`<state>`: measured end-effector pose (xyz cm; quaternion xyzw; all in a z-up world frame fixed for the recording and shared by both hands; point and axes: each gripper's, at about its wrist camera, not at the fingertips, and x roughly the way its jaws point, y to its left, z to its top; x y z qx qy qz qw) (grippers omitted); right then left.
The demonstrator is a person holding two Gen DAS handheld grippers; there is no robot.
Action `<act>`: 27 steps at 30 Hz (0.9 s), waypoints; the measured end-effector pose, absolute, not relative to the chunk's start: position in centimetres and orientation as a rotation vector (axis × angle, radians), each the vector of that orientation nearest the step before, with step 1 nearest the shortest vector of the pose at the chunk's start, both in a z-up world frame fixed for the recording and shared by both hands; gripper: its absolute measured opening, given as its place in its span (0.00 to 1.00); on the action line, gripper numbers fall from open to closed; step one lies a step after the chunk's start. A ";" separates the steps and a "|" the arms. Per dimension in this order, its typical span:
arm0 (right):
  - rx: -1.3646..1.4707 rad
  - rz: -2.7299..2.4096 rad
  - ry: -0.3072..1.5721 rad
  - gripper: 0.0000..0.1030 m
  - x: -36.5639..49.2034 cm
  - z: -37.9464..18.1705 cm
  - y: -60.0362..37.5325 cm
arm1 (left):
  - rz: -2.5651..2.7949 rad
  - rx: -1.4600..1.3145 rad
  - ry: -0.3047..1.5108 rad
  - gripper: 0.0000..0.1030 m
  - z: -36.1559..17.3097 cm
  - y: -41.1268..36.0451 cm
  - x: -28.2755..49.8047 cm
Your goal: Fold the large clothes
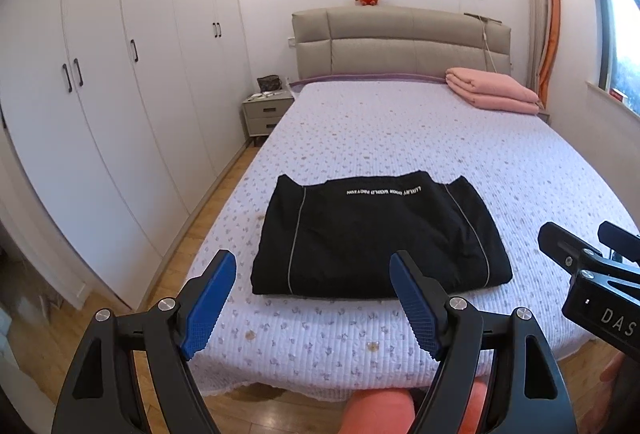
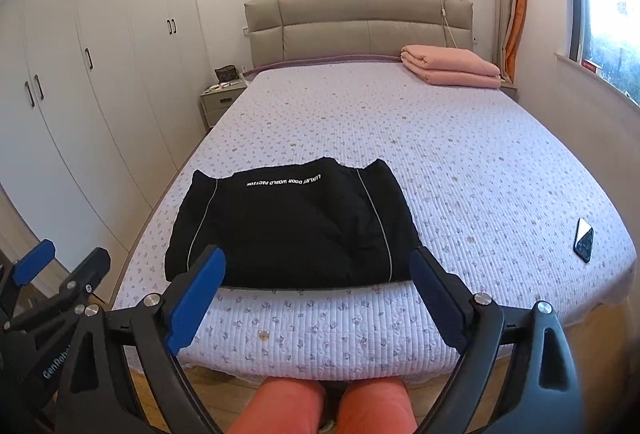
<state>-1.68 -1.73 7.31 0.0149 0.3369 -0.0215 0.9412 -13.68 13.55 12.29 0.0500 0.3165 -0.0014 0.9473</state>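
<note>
A: The black garment [image 1: 380, 238] is lying folded into a neat rectangle near the foot of the bed [image 1: 460, 162], white lettering facing away.

B: And both grippers are hovering clear of it: the left gripper [image 1: 312, 274] with jaws spread, nothing between them.

A: The right gripper [image 2: 316, 270] is gaping too (2 blue pads, empty). A phone [image 2: 584, 240] is sitting off to the right.

Two hand-held grippers angle downward side by side — left gripper [image 1: 312, 300] and right gripper [image 2: 318, 298], both empty, blue-padded jaws spread wide — above orange-clad knees [image 2: 320, 406].
</note>
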 end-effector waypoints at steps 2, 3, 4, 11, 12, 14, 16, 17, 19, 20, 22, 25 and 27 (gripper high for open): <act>0.029 -0.049 0.693 0.92 -1.6 7.0 -1.7 | -0.004 0.098 0.653 0.78 12.2 13.5 -13.9; 0.030 -0.050 0.698 0.92 -1.6 6.9 -1.6 | -0.002 0.096 0.656 0.78 12.1 13.4 -14.0; 0.031 -0.052 0.701 0.92 -1.5 6.7 -1.6 | 0.002 0.095 0.659 0.78 12.0 13.3 -13.9; 0.031 -0.061 0.729 0.92 -1.2 5.7 -1.8 | 0.062 0.070 0.683 0.78 11.3 13.8 -13.2; 0.036 -0.059 0.738 0.92 -1.1 5.5 -1.9 | 0.067 0.078 0.688 0.78 11.3 13.8 -13.0; 0.049 -0.056 0.751 0.92 -0.8 5.3 -1.8 | 0.083 0.089 0.687 0.78 11.2 13.8 -13.0; 0.051 -0.054 0.751 0.92 -0.8 5.3 -1.8 | 0.081 0.095 0.681 0.78 11.3 13.7 -13.1; 0.049 -0.056 0.748 0.92 -0.8 5.3 -1.8 | 0.080 0.099 0.679 0.78 11.3 13.7 -13.1; 0.043 -0.060 0.746 0.92 -0.8 5.3 -1.7 | 0.081 0.104 0.682 0.78 11.2 13.6 -13.0; 0.041 -0.059 0.747 0.92 -0.8 5.3 -1.6 | 0.081 0.104 0.685 0.78 11.2 13.6 -13.0; 0.041 -0.057 0.749 0.92 -0.8 5.2 -1.6 | 0.078 0.099 0.689 0.78 11.1 13.6 -12.9; 0.040 -0.057 0.752 0.92 -0.7 5.2 -1.6 | 0.066 0.089 0.701 0.78 11.0 13.5 -12.9; 0.040 -0.060 0.749 0.92 -0.7 5.3 -1.5 | 0.062 0.080 0.707 0.78 10.9 13.6 -12.8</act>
